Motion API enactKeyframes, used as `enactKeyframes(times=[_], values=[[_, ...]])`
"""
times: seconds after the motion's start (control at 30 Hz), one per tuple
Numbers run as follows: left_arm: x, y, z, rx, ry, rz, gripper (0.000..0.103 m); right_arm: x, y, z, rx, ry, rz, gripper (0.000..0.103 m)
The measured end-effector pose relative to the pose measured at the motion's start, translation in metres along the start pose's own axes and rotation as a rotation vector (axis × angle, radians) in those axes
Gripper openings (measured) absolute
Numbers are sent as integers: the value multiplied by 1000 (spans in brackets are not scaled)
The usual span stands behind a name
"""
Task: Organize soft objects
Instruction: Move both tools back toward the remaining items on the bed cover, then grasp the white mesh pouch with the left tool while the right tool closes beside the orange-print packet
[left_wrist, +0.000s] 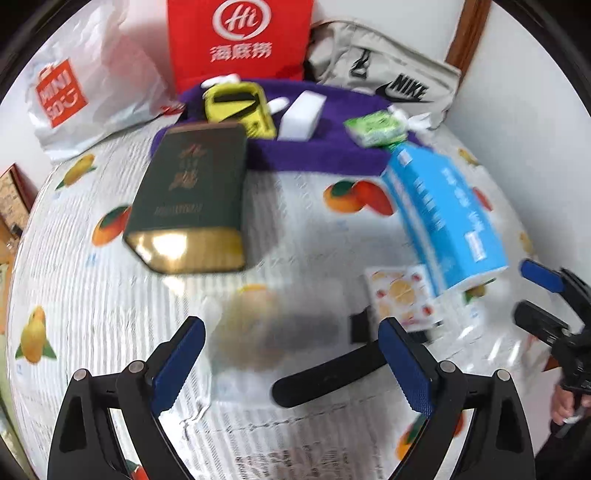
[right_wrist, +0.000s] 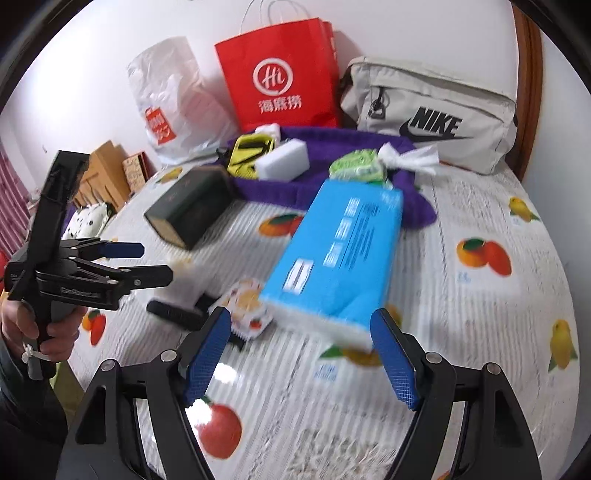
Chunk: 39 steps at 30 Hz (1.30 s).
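- Near the front of the fruit-print tablecloth, the right gripper has its blue-padded fingers spread apart, holding nothing.
- A blue plastic-wrapped tissue pack lies just beyond those fingers, its near white end roughly between them and not visibly touched.
- Judged from this, the step in hand is grasping that pack: the fingers should straddle its narrow sides evenly and close gently, since the soft pack will squash.
- The left gripper is also spread apart and empty, over a blurred yellowish object and a black strap.
- Far back, a purple towel carries a white sponge block and a green packet.
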<state>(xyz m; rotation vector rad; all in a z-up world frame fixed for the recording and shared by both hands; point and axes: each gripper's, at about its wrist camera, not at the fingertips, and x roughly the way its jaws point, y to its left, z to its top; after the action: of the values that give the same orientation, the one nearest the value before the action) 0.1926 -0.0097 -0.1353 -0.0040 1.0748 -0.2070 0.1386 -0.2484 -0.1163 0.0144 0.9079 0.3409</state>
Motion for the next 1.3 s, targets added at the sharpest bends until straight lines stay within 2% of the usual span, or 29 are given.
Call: enactKeyframes(times=[0.1,0.23,0.33,0.4,0.47,0.57,0.63,0.73,0.77,0.93,1.1,1.3], values=[[10,6,-7,-14,-26,26,95,4,2,-11,21,24,23,78],[34,6,-6,-25,14,55,95,15,9,-19,31,57,38,78],[38,3,-8,-12,-8,82,101,20,17,-20,26,60,37,78],[38,5,-7,-27,-24,81,101,24,23,-18,29,57,41,78],[37,5,-8,-15,-42,89,94,30,27,-16,36,56,44,78],[31,6,-11,3,-64,74,68,40,34,-13,42,62,24,78],[26,11,-12,0,-75,43,39,47,37,-12,47,68,28,76],[24,18,-13,-5,-76,-21,21,55,40,-10,62,79,22,66],[23,21,-14,-19,-76,-50,20,56,40,-10,71,82,22,65],[11,31,-20,-26,-85,-76,15,59,43,-9,101,77,21,61],[0,38,-29,0,-97,-36,15,72,50,-8,124,95,-1,61],[-6,55,-38,-18,-93,-39,15,82,67,-5,102,84,-33,60]])
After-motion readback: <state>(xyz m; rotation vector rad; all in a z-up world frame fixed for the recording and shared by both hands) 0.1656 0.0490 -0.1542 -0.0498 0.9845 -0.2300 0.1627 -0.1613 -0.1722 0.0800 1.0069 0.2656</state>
